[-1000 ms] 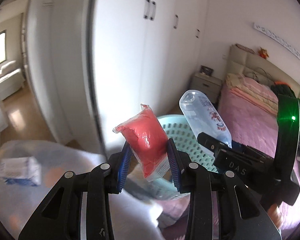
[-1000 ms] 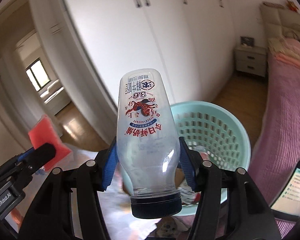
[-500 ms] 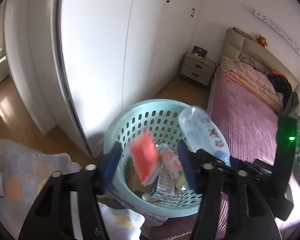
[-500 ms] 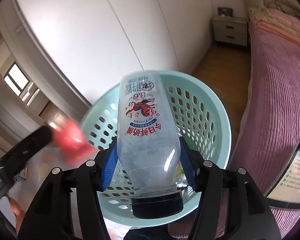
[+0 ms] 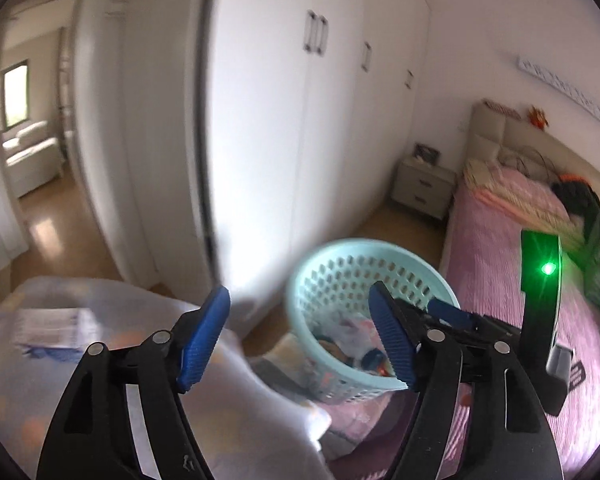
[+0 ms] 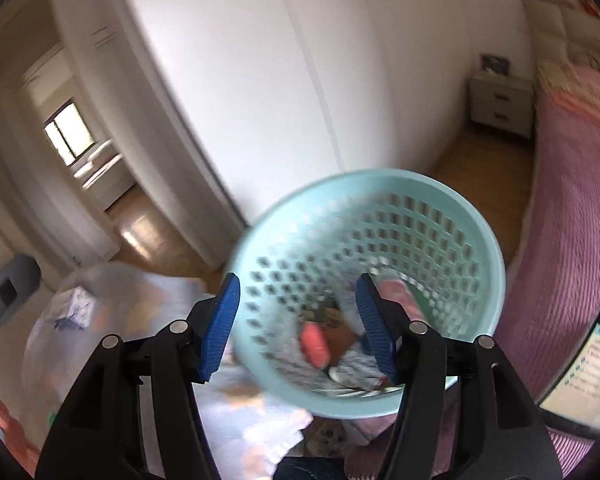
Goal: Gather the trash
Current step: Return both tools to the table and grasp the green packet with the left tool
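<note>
Left tongs [image 5: 300, 340]: my jaws just spread wide, empty.
Right tongs [image 6: 298, 326]: apart, holding nothing.
Basket [image 6: 472, 216]: mint, on bed's edge, red packet [image 6: 315, 343] inside.

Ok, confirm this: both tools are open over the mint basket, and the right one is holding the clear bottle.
Not quite. The right tool holds nothing: the right wrist view shows only open space between its blue pads, with the mint basket beyond. The left tool is open too, its jaws having just been opening with nothing between them.

Perforated plastic basket [image 6: 476, 232] — ribbed pink cloth bedspread [image 6: 572, 208].
</note>
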`<state>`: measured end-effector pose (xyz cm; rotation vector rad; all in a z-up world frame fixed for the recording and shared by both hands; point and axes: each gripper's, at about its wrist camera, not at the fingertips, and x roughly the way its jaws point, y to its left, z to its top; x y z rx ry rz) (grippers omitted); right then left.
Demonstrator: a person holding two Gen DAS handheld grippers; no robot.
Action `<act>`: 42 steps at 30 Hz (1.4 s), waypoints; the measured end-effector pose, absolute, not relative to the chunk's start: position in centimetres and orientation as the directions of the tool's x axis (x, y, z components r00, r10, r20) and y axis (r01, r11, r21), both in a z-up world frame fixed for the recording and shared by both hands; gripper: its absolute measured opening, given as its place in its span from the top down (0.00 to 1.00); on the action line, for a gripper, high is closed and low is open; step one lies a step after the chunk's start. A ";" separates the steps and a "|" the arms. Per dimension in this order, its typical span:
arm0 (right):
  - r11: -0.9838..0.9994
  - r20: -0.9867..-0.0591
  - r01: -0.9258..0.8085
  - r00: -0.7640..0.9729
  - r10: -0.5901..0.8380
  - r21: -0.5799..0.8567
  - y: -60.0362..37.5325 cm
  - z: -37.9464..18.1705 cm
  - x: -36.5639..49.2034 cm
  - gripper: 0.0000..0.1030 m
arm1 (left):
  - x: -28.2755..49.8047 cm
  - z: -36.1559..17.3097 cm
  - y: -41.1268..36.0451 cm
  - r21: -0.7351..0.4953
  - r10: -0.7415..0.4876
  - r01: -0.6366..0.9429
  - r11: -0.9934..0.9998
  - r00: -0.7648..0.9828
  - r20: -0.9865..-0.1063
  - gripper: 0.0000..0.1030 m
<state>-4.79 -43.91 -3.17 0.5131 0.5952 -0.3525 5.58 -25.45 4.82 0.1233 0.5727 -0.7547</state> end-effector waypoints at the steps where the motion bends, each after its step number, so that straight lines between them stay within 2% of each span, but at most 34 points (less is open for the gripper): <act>1: 0.831 -0.600 0.437 0.784 -0.163 0.345 -43.2 -2.6 -4.7 0.45 | 5.4 5.5 -24.2 -0.099 -0.608 0.661 0.744 0.606 -0.513 0.27; 7: 0.899 -0.533 0.320 0.837 -0.121 0.298 -38.1 0.2 -3.6 0.45 | 4.3 7.7 -16.6 -0.151 -0.551 0.551 0.821 0.694 -0.463 0.26; 18: 0.963 -0.513 0.136 0.858 0.004 0.234 -27.2 0.1 -0.5 0.45 | 2.8 3.8 -4.6 -0.156 -0.357 0.327 0.932 0.755 -0.550 0.24; 24: 0.964 -0.554 0.061 0.827 0.097 0.259 -22.7 -2.2 1.3 0.45 | 2.4 2.4 -0.9 -0.162 -0.304 0.259 0.952 0.755 -0.582 0.24; 28: 0.977 -0.564 0.069 0.824 0.059 0.204 -21.4 -2.7 1.7 0.45 | 1.7 1.2 0.8 -0.163 -0.288 0.238 0.957 0.748 -0.598 0.24; 34: 0.969 -0.581 0.074 0.810 0.079 0.234 -22.4 -3.3 2.3 0.45 | 2.0 -1.5 2.0 -0.249 -0.348 0.242 0.938 0.678 -0.648 0.24; 38: 0.973 -0.591 0.059 0.802 0.087 0.224 -22.1 -3.4 2.5 0.54 | 2.9 -3.2 1.1 -0.289 -0.383 0.252 0.924 0.616 -0.689 0.24; 42: 0.976 -0.605 0.032 0.789 0.108 0.215 -21.6 -3.5 2.9 0.54 | 3.3 -5.0 -0.8 -0.289 -0.383 0.253 0.923 0.560 -0.734 0.24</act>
